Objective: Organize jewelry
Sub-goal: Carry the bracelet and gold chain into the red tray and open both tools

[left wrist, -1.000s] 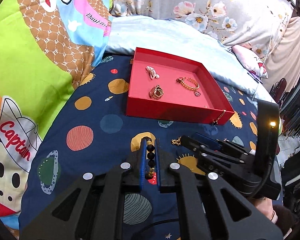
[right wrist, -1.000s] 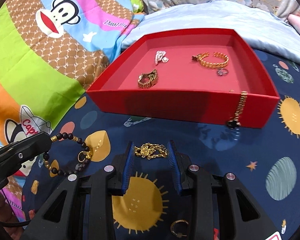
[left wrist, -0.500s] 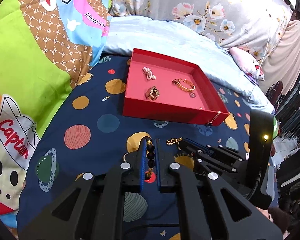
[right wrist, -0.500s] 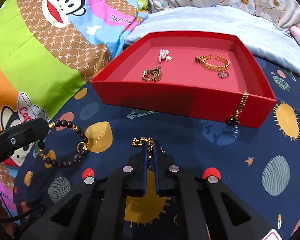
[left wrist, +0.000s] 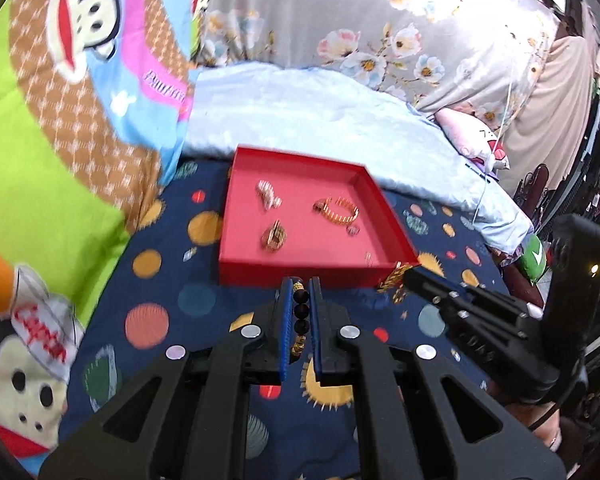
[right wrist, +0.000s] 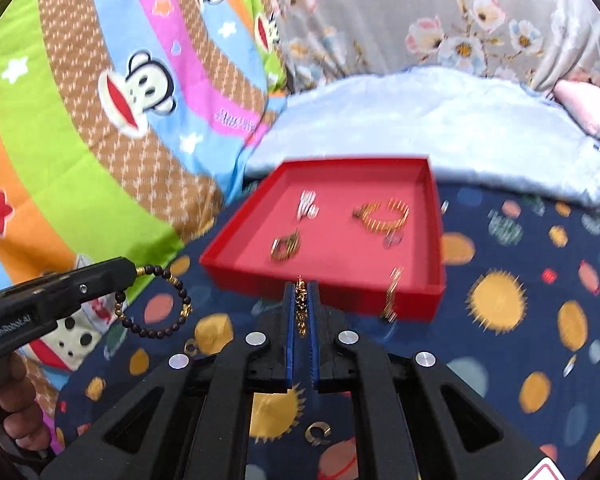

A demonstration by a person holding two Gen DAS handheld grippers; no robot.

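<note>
Left gripper point(left wrist: 300, 312): the two blue-padded black fingers are pressed together on a bracelet of dark round beads with small gold beads point(right wrist: 156, 304); in the right wrist view the loop hangs free from the fingertips, above the bedsheet.
Right gripper point(right wrist: 301, 312): its blue pads are closed on a thin gold chain point(right wrist: 300, 308), which stands between them, lifted off the sheet.
Red shallow cardboard tray point(right wrist: 332, 298): just beyond both grippers, on the dark blue bedsheet with planets and suns point(right wrist: 520, 320).
Inside the tray: a gold ribbed open bangle point(right wrist: 384, 216), a small pearl-white piece point(right wrist: 308, 206), a gold knotted piece point(right wrist: 286, 246), a small ring point(right wrist: 392, 240).
Tray front wall: a gold chain strap point(right wrist: 392, 292) hangs over it.
Sheet near right gripper: a small gold open ring point(right wrist: 318, 432).
Behind: pale blue blanket point(left wrist: 320, 120).
</note>
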